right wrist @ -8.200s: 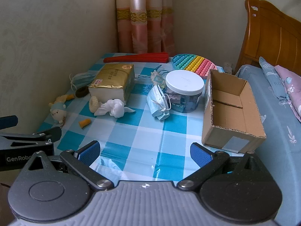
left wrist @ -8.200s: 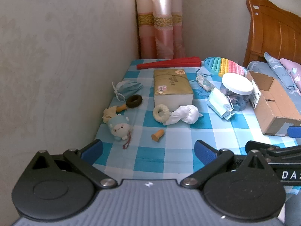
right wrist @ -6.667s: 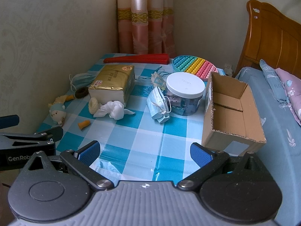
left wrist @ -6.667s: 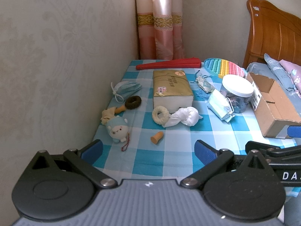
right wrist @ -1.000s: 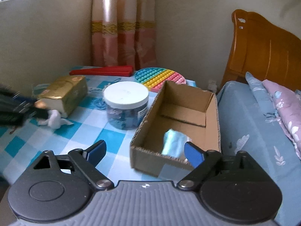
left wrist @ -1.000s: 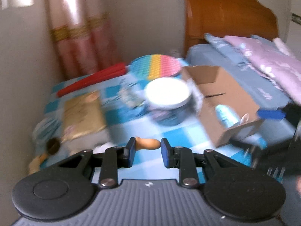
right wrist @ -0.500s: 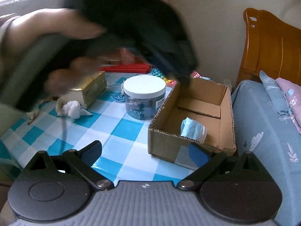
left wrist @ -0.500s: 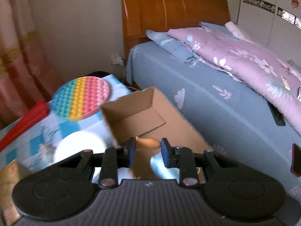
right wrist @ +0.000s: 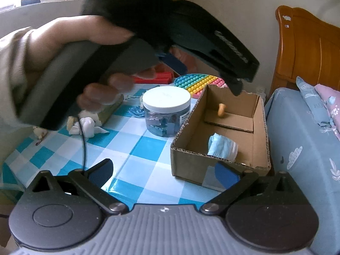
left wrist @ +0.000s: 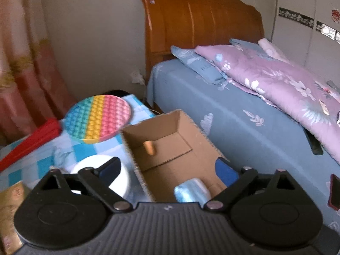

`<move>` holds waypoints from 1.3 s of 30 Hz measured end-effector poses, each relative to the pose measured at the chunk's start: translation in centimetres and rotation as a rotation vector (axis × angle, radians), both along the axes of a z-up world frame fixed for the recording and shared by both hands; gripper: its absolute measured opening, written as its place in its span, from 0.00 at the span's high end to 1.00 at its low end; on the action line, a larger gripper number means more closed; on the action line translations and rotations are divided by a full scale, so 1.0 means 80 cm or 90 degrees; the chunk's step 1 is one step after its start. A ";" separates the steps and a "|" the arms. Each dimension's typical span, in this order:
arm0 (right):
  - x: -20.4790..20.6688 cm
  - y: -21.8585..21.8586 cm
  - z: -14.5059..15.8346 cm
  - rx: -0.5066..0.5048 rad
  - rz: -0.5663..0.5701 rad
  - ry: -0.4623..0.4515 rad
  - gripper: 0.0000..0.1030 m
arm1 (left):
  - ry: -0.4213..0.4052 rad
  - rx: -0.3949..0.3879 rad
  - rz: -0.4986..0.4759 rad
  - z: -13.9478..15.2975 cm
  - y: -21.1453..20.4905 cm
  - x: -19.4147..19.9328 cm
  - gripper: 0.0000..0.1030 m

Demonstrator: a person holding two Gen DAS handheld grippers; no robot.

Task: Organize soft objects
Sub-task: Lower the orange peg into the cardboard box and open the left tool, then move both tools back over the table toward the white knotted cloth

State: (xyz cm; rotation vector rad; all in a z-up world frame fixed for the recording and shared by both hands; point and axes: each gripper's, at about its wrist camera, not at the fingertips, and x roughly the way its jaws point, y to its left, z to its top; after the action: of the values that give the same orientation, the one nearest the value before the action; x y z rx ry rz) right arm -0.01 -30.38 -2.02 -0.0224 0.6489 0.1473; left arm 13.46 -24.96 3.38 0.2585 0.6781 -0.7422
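The open cardboard box point(left wrist: 204, 148) point(right wrist: 191, 157) stands at the table's right edge by the bed. A small orange foam piece point(left wrist: 149, 147) point(right wrist: 221, 110) is in the box's far end. A folded blue face mask point(left wrist: 191, 190) point(right wrist: 222, 147) lies in its near end. My left gripper point(left wrist: 167, 169) is open and empty above the box; in the right wrist view point(right wrist: 235, 87) a hand holds it over the far end. My right gripper point(right wrist: 163, 170) is open and empty above the table's front edge.
A white-lidded jar point(right wrist: 166, 110), a rainbow pop mat point(left wrist: 97, 119), a red folded fan point(left wrist: 29, 144), a gold tissue pack point(right wrist: 110, 108), a white cloth point(right wrist: 89, 126) and a small plush point(right wrist: 39, 131) sit on the blue checked tablecloth point(right wrist: 136, 155). The bed point(left wrist: 244, 114) lies right.
My left gripper has opened and let go of the orange foam piece, which now is in the box's far end. The right gripper stayed open and barely moved.
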 end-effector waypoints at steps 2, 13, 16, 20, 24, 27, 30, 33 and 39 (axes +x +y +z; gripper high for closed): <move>-0.001 0.004 0.002 -0.007 -0.005 0.003 0.00 | -0.012 0.001 0.015 0.005 0.015 -0.010 0.04; -0.004 0.017 0.007 -0.002 -0.046 0.030 0.00 | -0.042 -0.048 0.124 0.011 0.121 -0.080 0.02; -0.001 0.019 0.006 0.011 -0.058 0.040 0.00 | -0.031 -0.049 0.149 0.001 0.153 -0.099 0.02; 0.004 0.031 0.006 -0.006 -0.059 0.047 0.00 | -0.022 -0.038 0.209 -0.016 0.196 -0.113 0.02; 0.007 0.050 0.004 -0.034 -0.041 0.053 0.00 | -0.013 -0.039 0.273 -0.031 0.242 -0.121 0.02; 0.011 0.064 -0.003 -0.051 -0.031 0.070 0.00 | -0.001 -0.041 0.302 -0.044 0.268 -0.123 0.02; 0.016 0.078 -0.011 -0.055 -0.016 0.093 0.00 | -0.007 -0.024 0.325 -0.054 0.290 -0.128 0.02; 0.020 0.095 -0.016 -0.069 0.001 0.103 0.00 | -0.014 -0.008 0.346 -0.063 0.304 -0.130 0.02; 0.036 0.128 -0.020 -0.090 0.035 0.114 0.00 | -0.009 0.015 0.384 -0.078 0.329 -0.127 0.02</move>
State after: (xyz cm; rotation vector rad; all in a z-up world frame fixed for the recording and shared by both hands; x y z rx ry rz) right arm 2.90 -20.11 -3.60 -0.1638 0.8372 0.1569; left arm 3.28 1.34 -2.89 0.0700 0.7027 -0.1561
